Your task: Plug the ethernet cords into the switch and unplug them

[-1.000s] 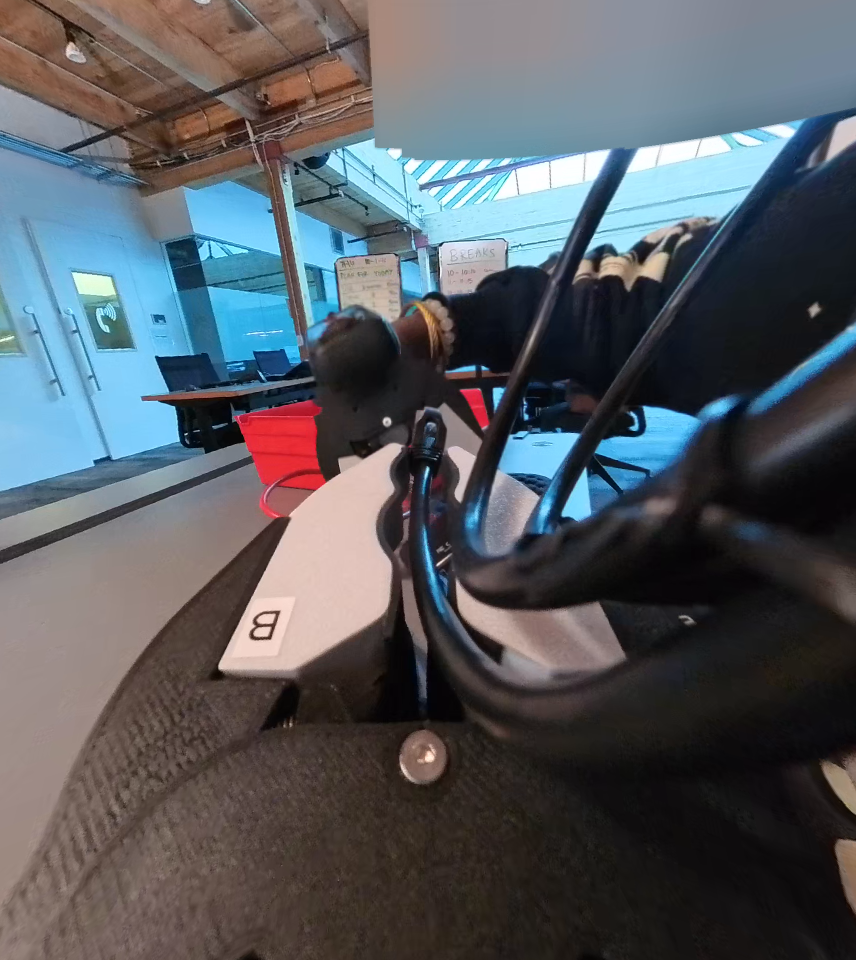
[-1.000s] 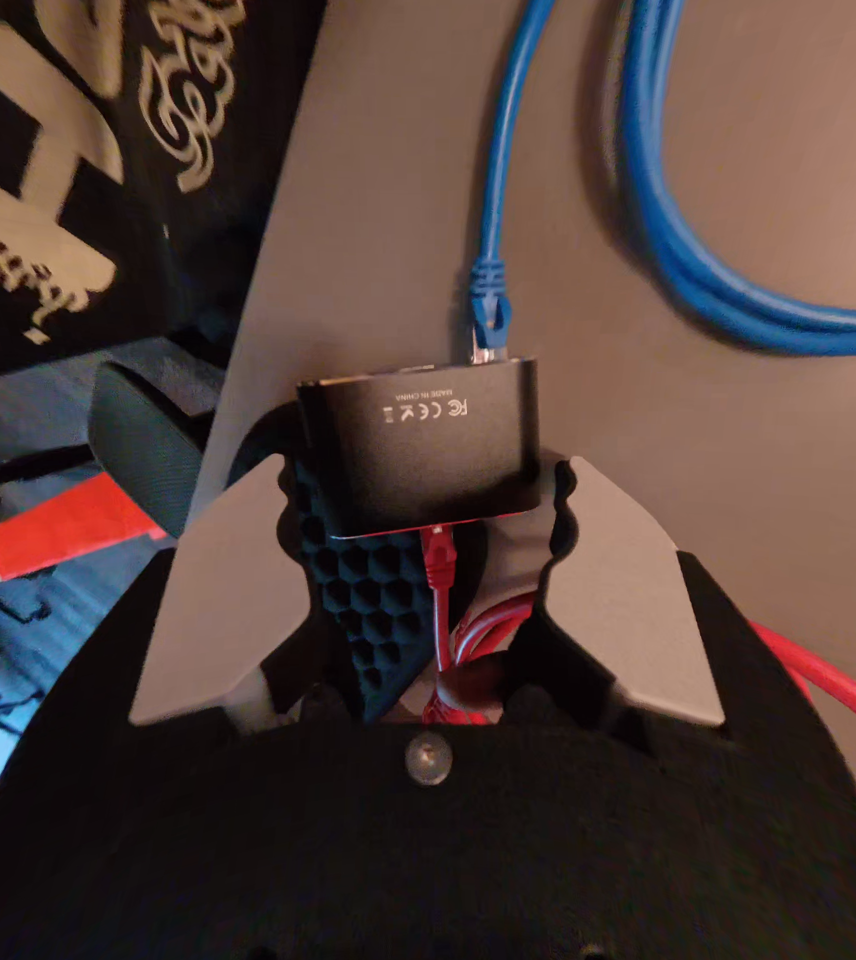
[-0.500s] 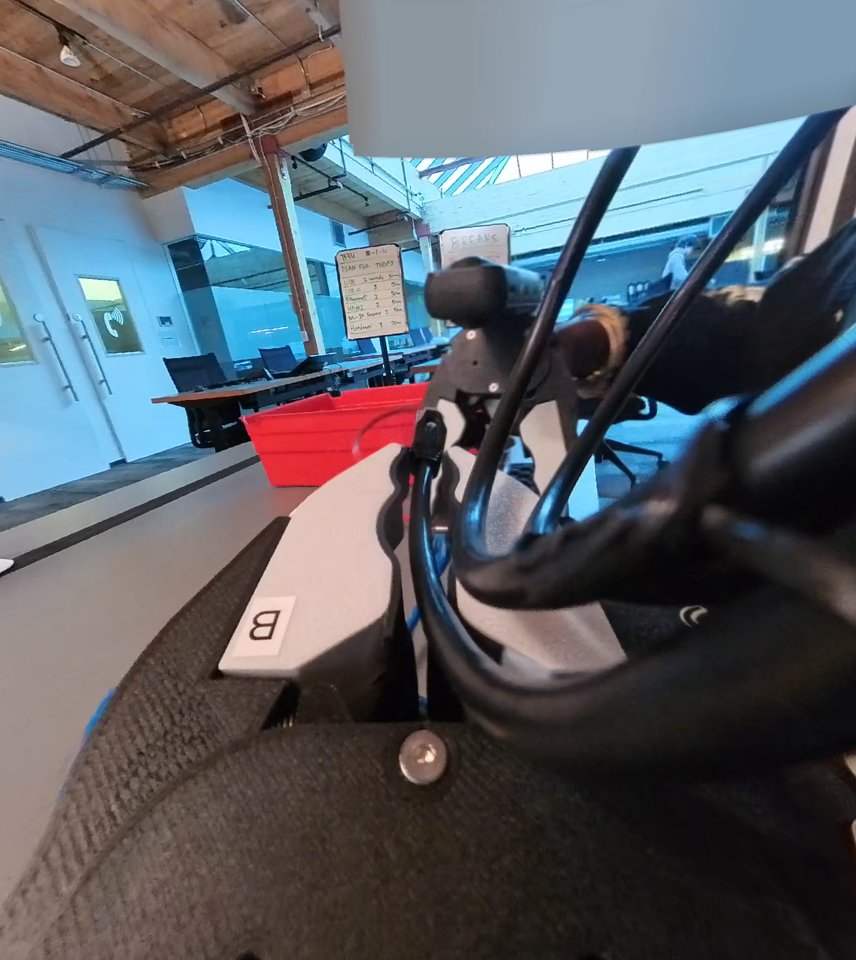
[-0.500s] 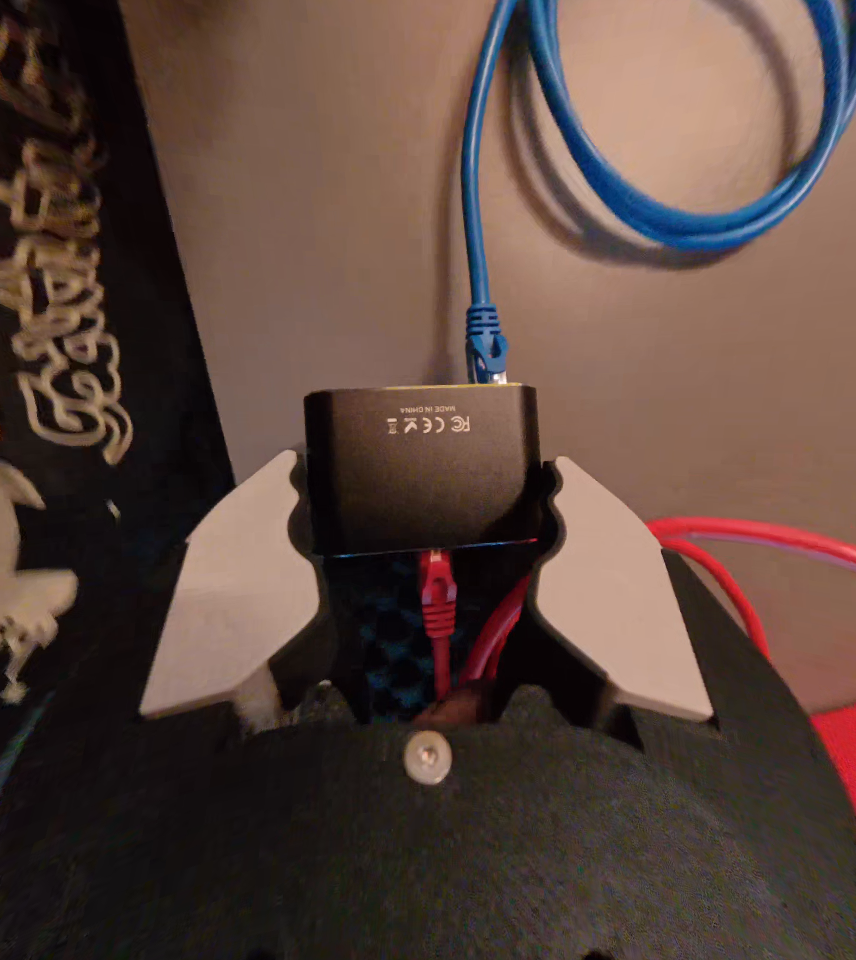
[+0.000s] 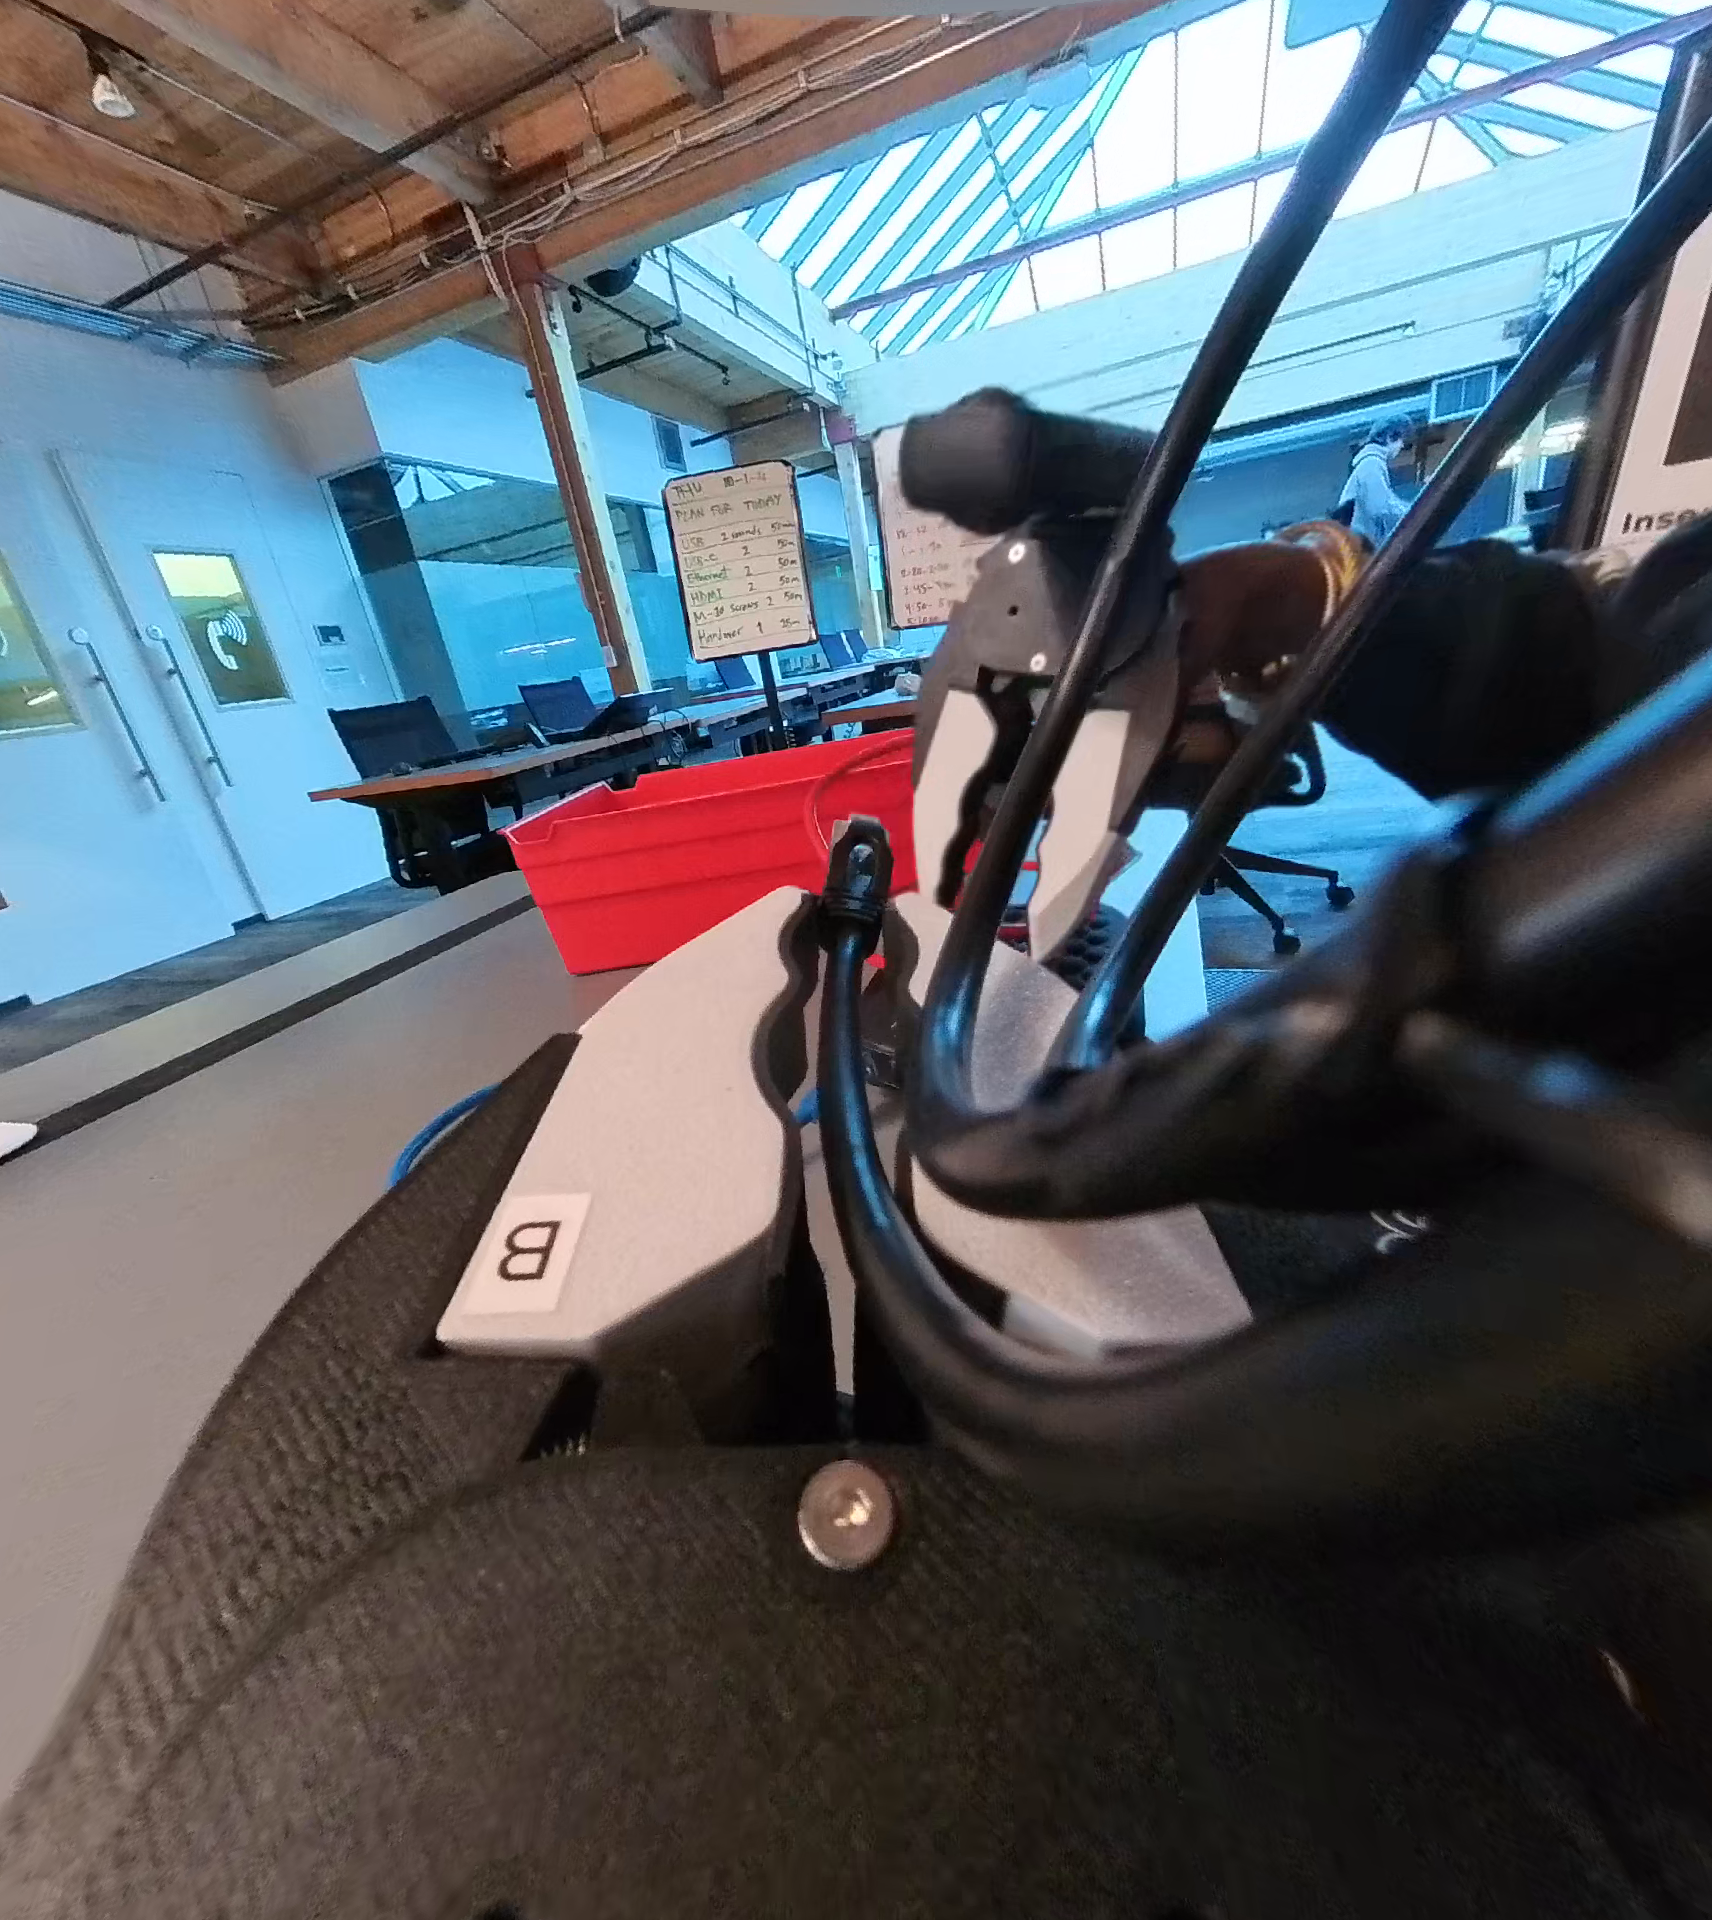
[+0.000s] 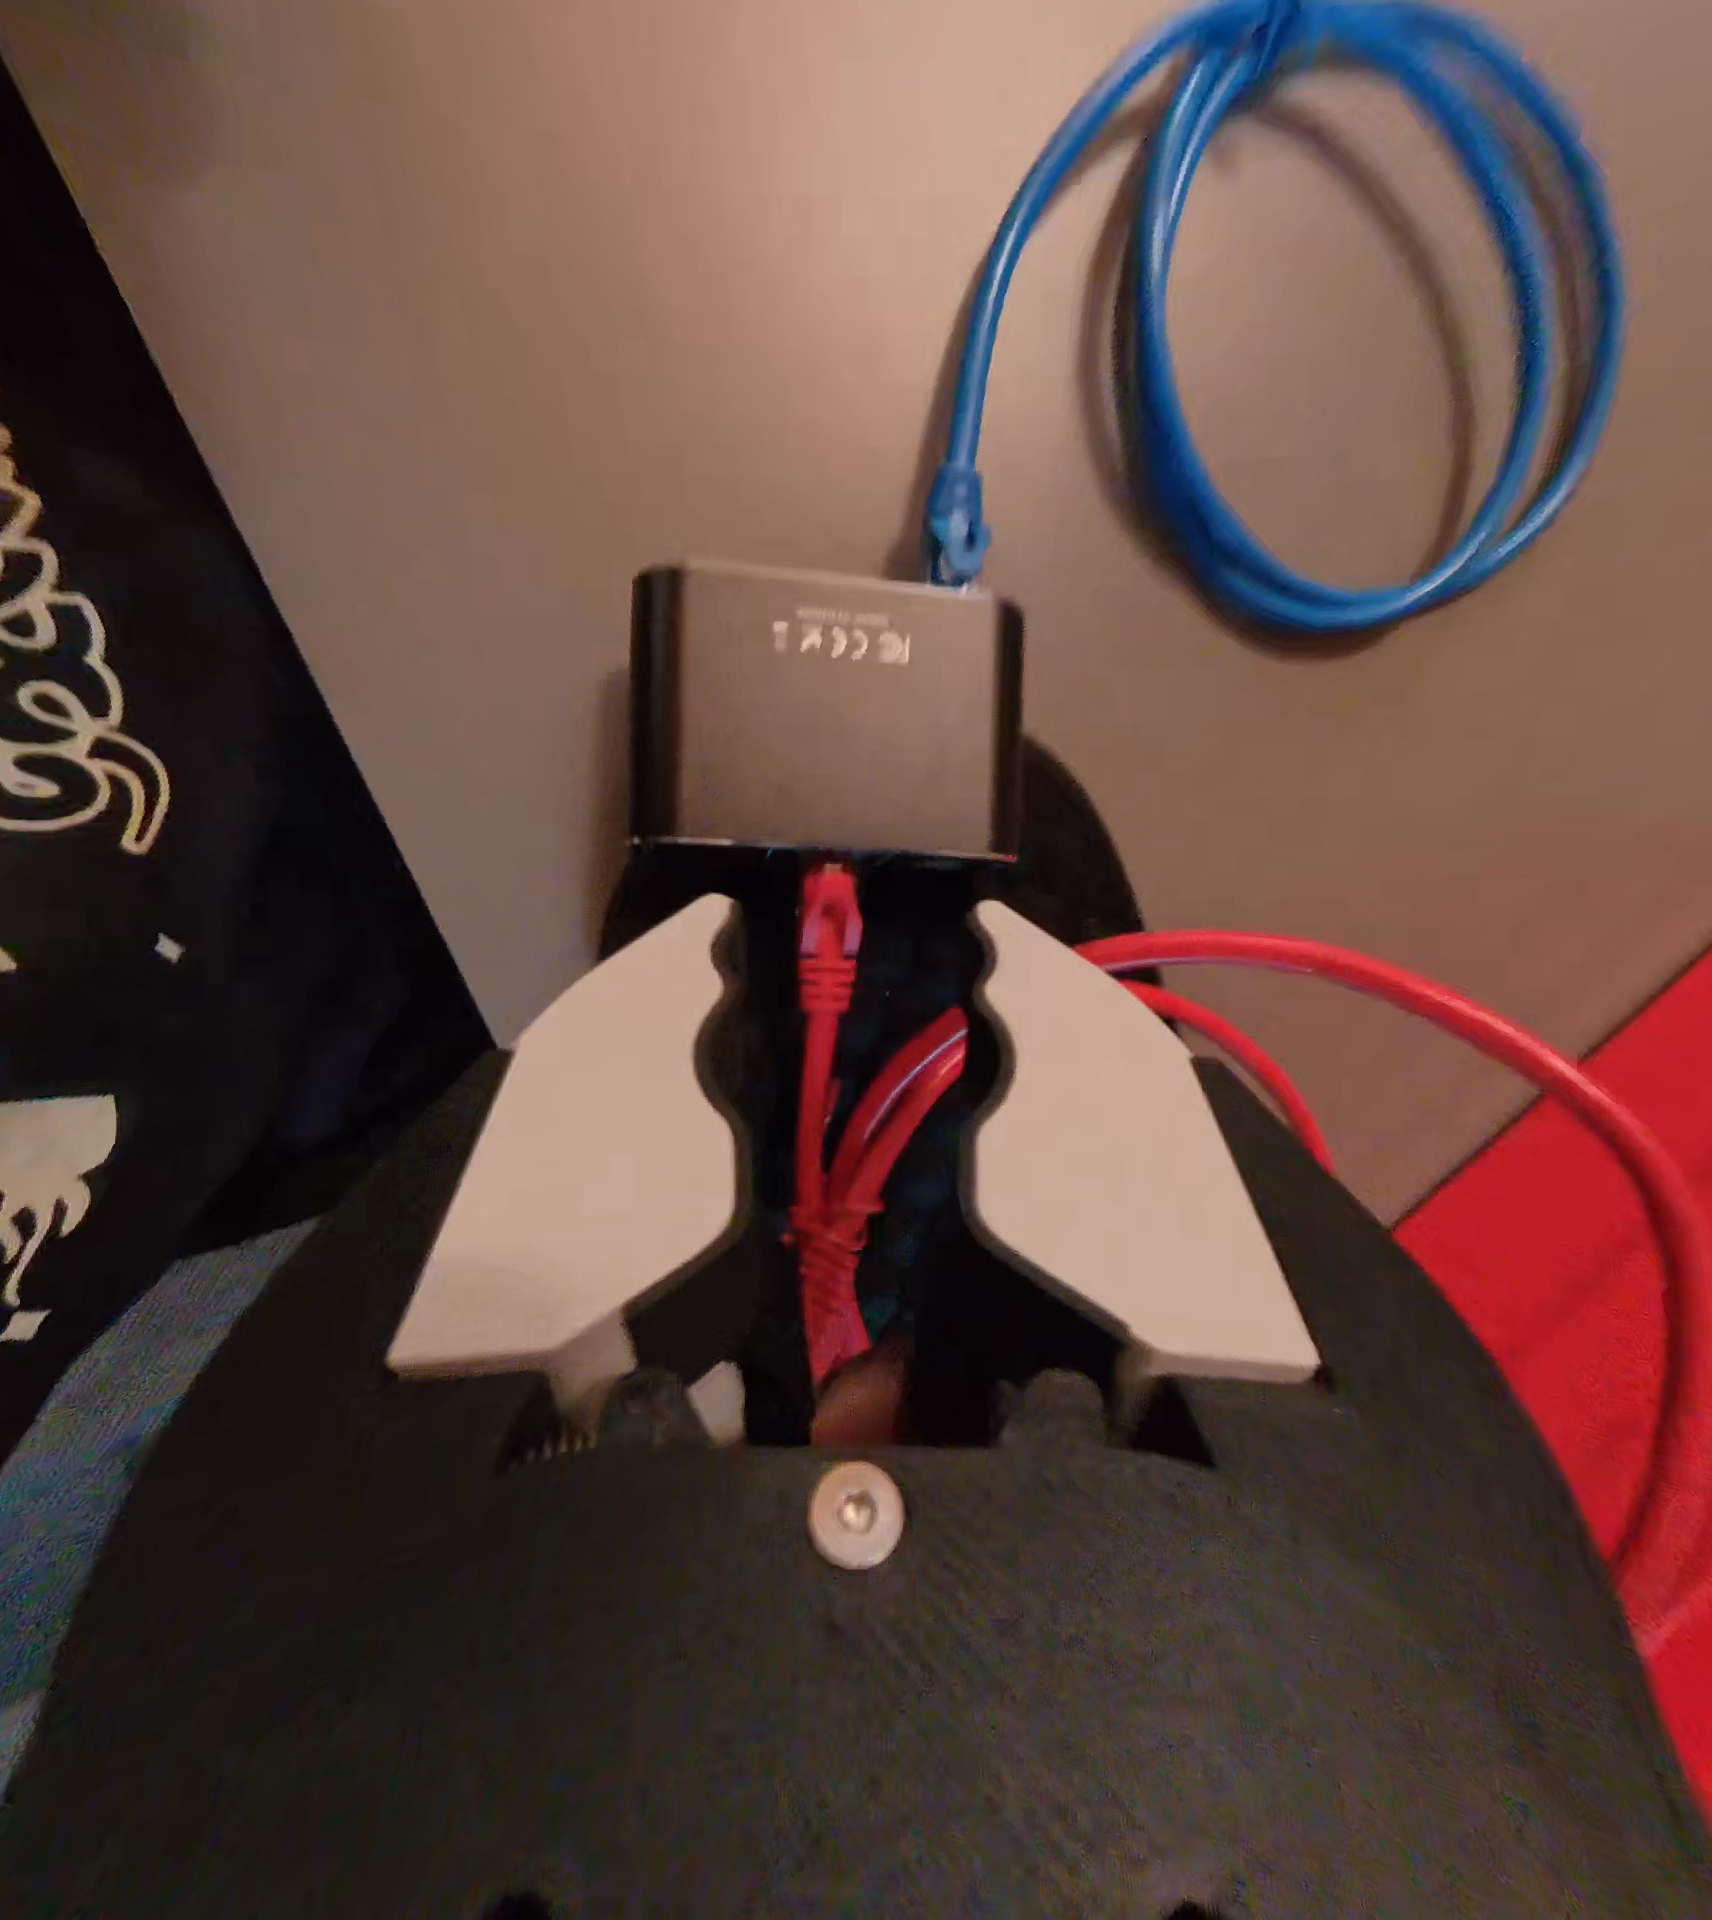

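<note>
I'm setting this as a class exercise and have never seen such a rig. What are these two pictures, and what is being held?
There is no robot: a person holds a two-finger gripper in each hand, each with a camera looking along its fingers. The left wrist view shows the left gripper shut on a black cord, with the right gripper farther off and a red bin behind. The right wrist view looks down on the grey table. There the right gripper is open, its fingers either side of a red cord plugged into the black switch. A blue cord enters the switch's far side.
</note>
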`<state>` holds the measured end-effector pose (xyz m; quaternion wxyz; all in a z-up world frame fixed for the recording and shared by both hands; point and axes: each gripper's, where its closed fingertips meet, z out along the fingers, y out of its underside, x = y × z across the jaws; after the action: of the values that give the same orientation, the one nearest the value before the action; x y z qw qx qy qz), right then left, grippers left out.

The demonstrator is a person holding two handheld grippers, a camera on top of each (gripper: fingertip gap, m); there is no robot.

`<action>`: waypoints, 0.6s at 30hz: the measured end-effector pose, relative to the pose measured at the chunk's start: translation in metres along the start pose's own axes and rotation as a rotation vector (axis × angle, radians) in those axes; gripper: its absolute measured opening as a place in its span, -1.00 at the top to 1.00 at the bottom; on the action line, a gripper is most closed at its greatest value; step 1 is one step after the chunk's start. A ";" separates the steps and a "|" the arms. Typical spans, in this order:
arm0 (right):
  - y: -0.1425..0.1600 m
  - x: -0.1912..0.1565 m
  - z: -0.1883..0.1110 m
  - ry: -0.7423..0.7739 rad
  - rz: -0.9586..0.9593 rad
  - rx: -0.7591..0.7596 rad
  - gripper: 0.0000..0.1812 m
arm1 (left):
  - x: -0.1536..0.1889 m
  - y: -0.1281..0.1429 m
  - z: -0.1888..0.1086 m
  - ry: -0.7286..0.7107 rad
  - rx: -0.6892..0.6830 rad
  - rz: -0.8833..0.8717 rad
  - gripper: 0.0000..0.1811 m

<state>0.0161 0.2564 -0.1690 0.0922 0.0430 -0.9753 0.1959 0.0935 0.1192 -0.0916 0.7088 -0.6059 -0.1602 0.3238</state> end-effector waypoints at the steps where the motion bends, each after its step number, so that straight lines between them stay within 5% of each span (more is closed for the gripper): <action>1: 0.005 -0.003 0.005 -0.026 0.004 -0.034 0.61 | 0.000 0.000 0.000 0.001 0.001 0.001 0.89; 7: 0.011 -0.014 0.027 -0.126 -0.003 -0.069 0.77 | 0.005 0.003 0.001 0.017 -0.028 0.010 0.89; 18: -0.032 -0.027 -0.005 -0.125 -0.198 0.535 0.87 | 0.032 0.016 0.002 0.219 -0.147 -0.033 0.88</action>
<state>0.0476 0.2298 -0.1577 0.0358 0.1730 -0.8839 0.4331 0.1119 0.1429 -0.1119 0.6809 -0.6852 -0.1151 0.2316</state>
